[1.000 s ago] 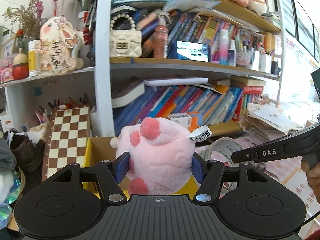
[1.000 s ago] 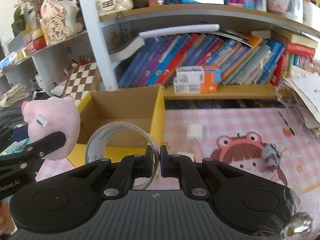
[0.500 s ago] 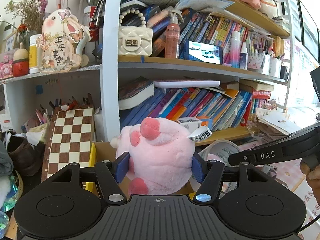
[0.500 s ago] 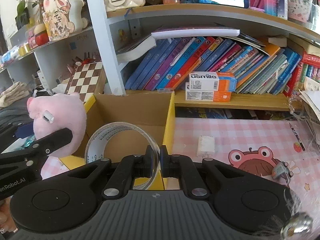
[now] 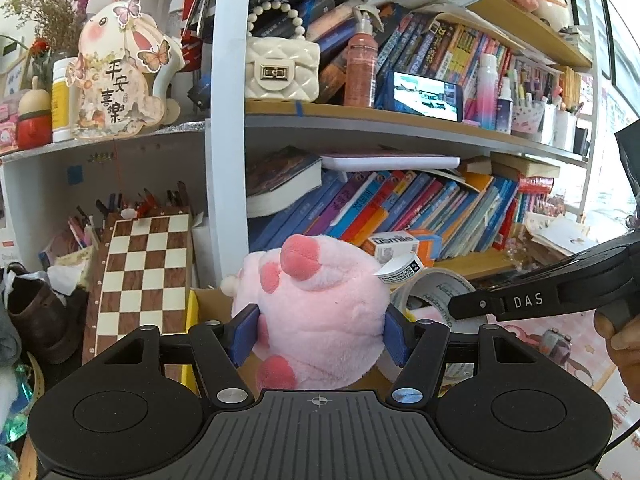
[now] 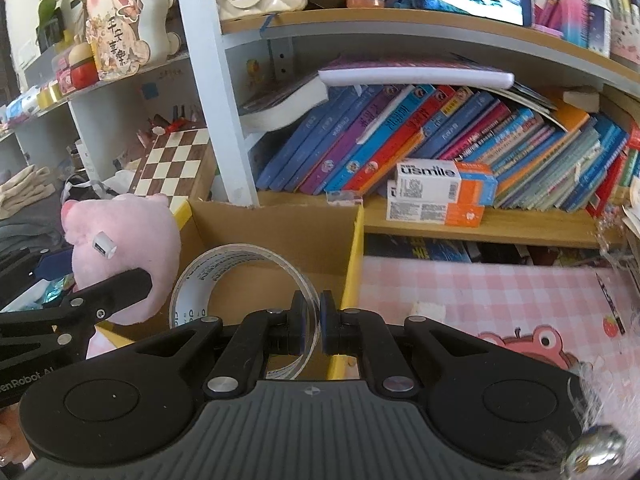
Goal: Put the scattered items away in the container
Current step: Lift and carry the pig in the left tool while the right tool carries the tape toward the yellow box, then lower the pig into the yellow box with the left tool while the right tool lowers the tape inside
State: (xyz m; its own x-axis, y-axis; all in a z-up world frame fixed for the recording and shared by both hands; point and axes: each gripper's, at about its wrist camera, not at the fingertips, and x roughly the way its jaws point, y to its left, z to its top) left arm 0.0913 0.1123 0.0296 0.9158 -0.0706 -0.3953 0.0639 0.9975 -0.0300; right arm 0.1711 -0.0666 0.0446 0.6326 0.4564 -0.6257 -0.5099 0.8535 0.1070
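Right wrist view: open brown cardboard box with yellow flaps (image 6: 276, 236) lies directly ahead, below both loads.
Right gripper (image 6: 313, 320): clenched on clear tape roll (image 6: 240, 276), over box.
Left gripper (image 5: 320, 334): grasping pink plush pig (image 5: 320, 304), at box's left edge.

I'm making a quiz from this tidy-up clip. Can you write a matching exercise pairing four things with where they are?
Things:
1. pink plush pig
2. clear tape roll
3. cardboard box
4. usmile carton

Places:
A. on the lowest bookshelf, in front of the books
B. pinched at its rim by the right tool
C. at the foot of the shelves, top open
D. squeezed in the left tool

Pairs: 1-D, 2-B, 3-C, 4-A
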